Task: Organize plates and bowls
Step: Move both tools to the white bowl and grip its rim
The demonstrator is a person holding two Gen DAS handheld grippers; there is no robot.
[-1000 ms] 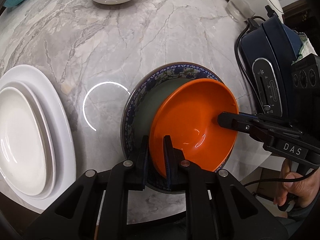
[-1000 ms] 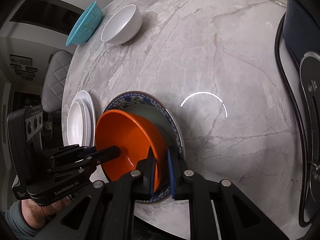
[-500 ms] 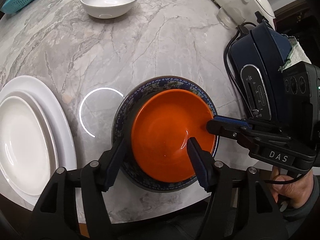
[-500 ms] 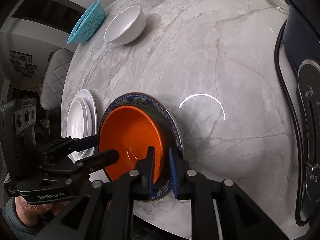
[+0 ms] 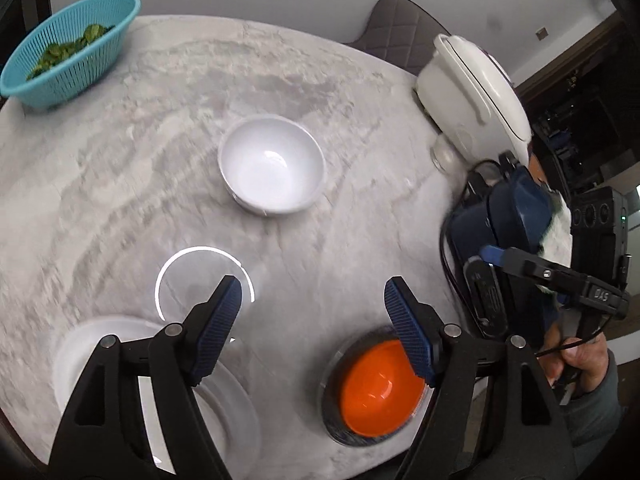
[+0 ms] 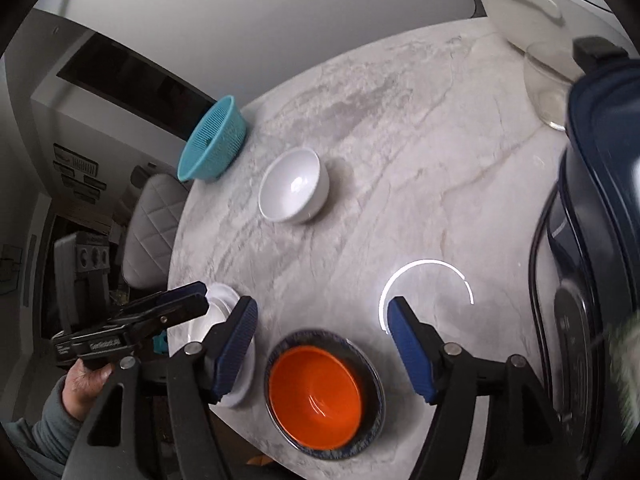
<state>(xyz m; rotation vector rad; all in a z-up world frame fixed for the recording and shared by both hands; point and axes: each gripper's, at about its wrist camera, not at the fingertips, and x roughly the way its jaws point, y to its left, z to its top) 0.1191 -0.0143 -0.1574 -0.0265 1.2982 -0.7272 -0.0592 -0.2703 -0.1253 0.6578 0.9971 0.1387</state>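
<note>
The orange bowl (image 6: 316, 400) sits inside the blue-patterned bowl (image 6: 368, 364) near the table's front edge; the orange bowl (image 5: 380, 392) also shows low in the left wrist view. A white bowl (image 5: 272, 170) (image 6: 294, 190) stands alone mid-table. Stacked white plates (image 5: 80, 356) (image 6: 224, 300) lie at the front left. My left gripper (image 5: 312, 328) hangs above the table, its jaws opening, nothing between them. My right gripper (image 6: 322, 342) is raised above the orange bowl, its jaws opening, nothing gripped. Each gripper appears in the other's view: the right gripper (image 5: 496, 254), the left gripper (image 6: 196, 298).
A teal basket (image 5: 68, 68) (image 6: 212, 148) with greens sits at the far left edge. A white cooker (image 5: 476, 92) and a dark blue appliance (image 5: 516, 208) (image 6: 600, 184) with a black cord line the right side. A glass (image 6: 548, 88) stands near them. Chairs surround the table.
Both grippers let go of the orange bowl, which settled into the patterned bowl. Both opened wide and rose away, so the white bowl and basket came into view.
</note>
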